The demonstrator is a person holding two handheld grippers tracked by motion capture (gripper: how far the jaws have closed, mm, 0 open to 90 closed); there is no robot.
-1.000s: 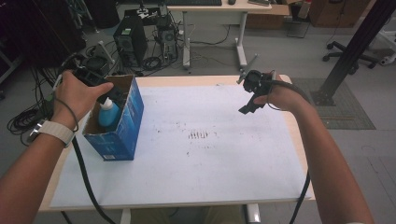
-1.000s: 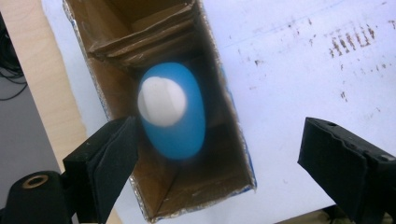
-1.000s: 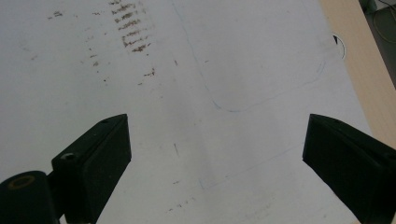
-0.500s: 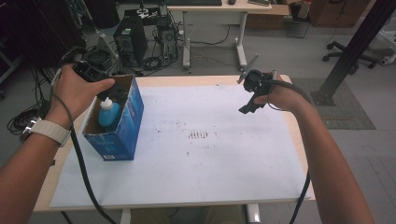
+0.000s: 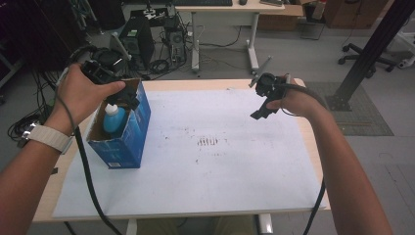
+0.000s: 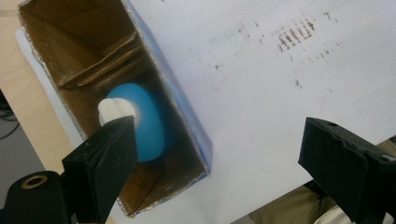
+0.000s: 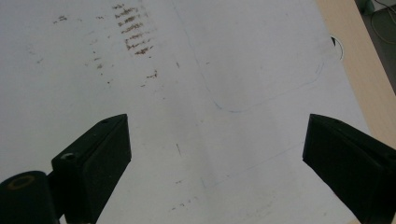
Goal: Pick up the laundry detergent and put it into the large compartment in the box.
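Note:
An open blue cardboard box (image 5: 128, 142) stands at the table's left side. Inside it sits a blue bottle (image 5: 113, 122) with a white cap. My left gripper (image 5: 128, 96) hovers just above the box's open top, open and holding nothing. In the left gripper view the wide-apart jaws of my left gripper (image 6: 219, 156) frame the bottle (image 6: 147, 123) and the box's blue wall (image 6: 189, 123); the left jaw overlaps the white cap (image 6: 112, 109). My right gripper (image 5: 261, 108) hangs open above the table's right part. In its own view my right gripper (image 7: 215, 154) has only the white sheet (image 7: 224, 56) between its jaws.
A large white paper sheet (image 5: 215, 161) with brown smudges (image 5: 209, 142) covers most of the wooden table (image 5: 313, 147). Behind the table are computer cases and cables (image 5: 147, 39), another desk (image 5: 220, 14), and a black post (image 5: 367, 54) at the right.
My left hand and gripper have shifted slightly up and back over the box. The right gripper has stayed in place.

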